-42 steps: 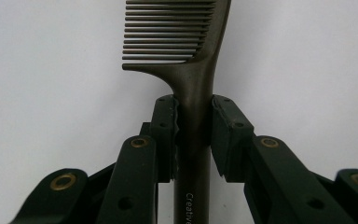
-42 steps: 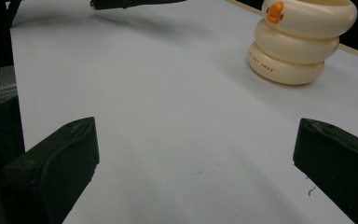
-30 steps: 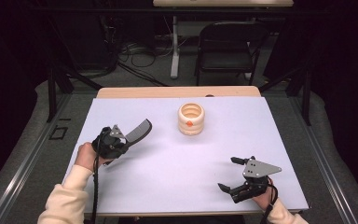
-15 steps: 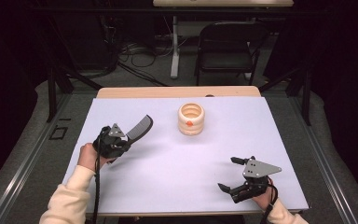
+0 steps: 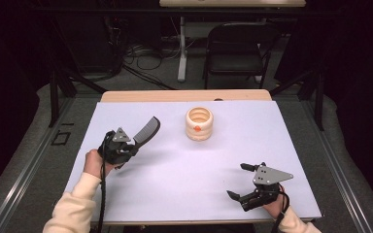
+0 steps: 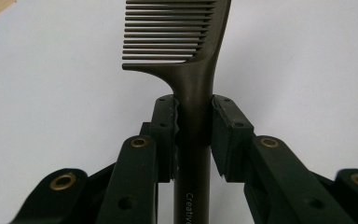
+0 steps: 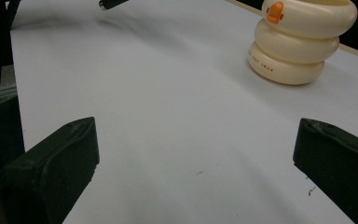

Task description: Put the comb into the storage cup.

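Observation:
My left gripper (image 5: 132,143) is shut on the handle of a dark comb (image 5: 147,130) and holds it above the left part of the white table (image 5: 175,170), teeth end pointing toward the far right. In the left gripper view the comb (image 6: 193,88) stands between the two pads (image 6: 165,126), teeth at the top. A cream ribbed holder (image 5: 199,123) with an orange mark stands at the table's far middle; it appears at the upper right of the right gripper view (image 7: 298,39). My right gripper (image 5: 238,180) rests near the front right edge, open and holding nothing.
A folding chair (image 5: 240,48) and a table leg (image 5: 181,53) stand on the floor beyond the table, with cables lying about. A wooden strip (image 5: 184,95) runs along the table's far edge. Dark metal frames flank both sides.
The left hand and comb have shifted very slightly; the right gripper has stayed in place.

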